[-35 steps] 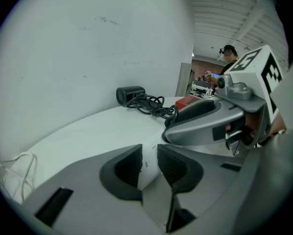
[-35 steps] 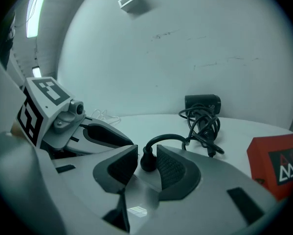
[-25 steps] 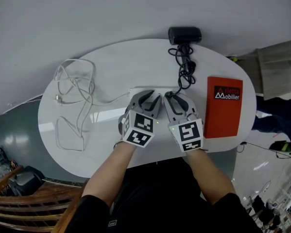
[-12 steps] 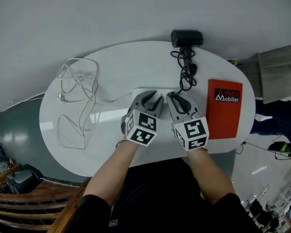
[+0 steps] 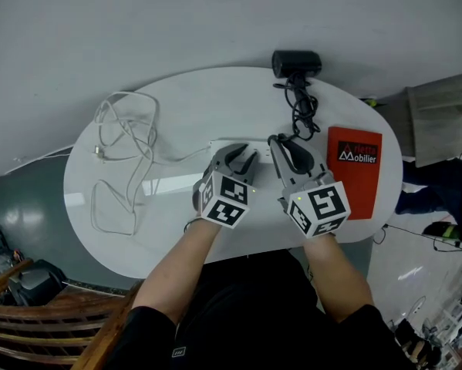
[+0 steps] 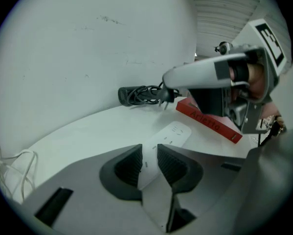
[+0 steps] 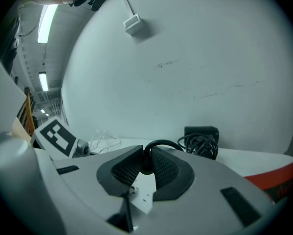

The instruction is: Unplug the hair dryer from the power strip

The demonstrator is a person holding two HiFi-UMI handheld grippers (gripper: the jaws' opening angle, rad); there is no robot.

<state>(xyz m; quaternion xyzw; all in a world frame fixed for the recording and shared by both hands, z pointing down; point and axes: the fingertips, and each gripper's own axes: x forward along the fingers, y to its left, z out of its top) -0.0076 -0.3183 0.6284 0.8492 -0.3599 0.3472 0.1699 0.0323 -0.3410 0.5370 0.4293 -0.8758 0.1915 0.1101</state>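
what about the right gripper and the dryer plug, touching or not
Touching. The right gripper view shows the right gripper with both jaws pressed on the black plug, its cord looping out above.

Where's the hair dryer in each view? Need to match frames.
Head view: hair dryer at the far edge of the table, top centre.
Left gripper view: left of centre, at mid height.
Right gripper view: right of centre, beyond the fingers, at.
Shared landmark: red book, to the right of the dryer in all three views.
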